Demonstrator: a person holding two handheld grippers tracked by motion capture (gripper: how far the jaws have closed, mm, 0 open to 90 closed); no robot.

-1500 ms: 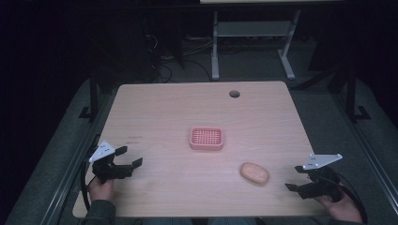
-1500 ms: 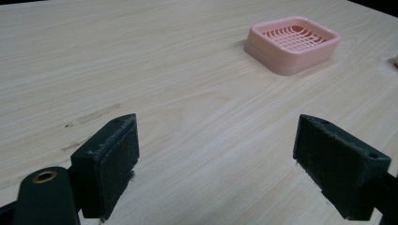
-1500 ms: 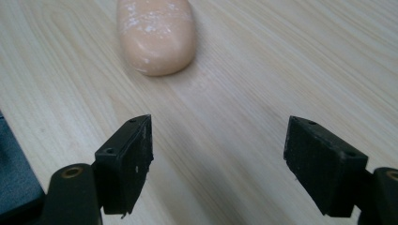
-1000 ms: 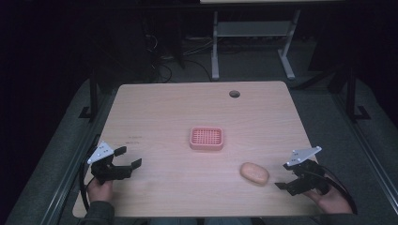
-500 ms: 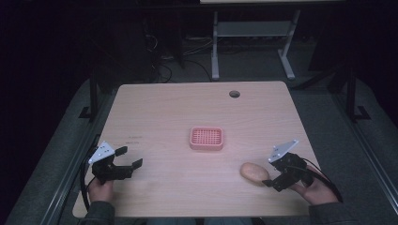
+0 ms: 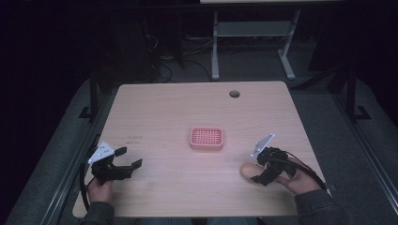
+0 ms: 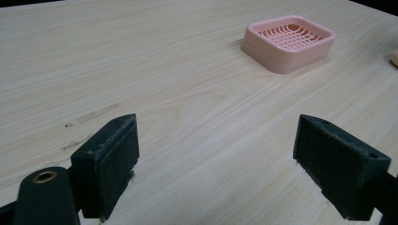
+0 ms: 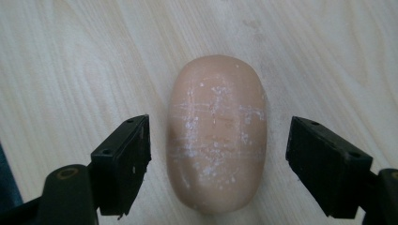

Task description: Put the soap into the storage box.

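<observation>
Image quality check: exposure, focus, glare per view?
High view: dim, surroundings nearly black, table evenly lit and the pink tray legible. Left gripper view: bright, wood grain sharp, tray slightly soft. Right gripper view: soap bar close and a bit soft; no hard glare.

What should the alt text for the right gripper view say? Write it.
A tan oval bar of soap lies flat on a pale wood table, between the open black jaws of the right gripper. The jaws flank it without touching. Its top is scuffed with whitish marks.
</observation>
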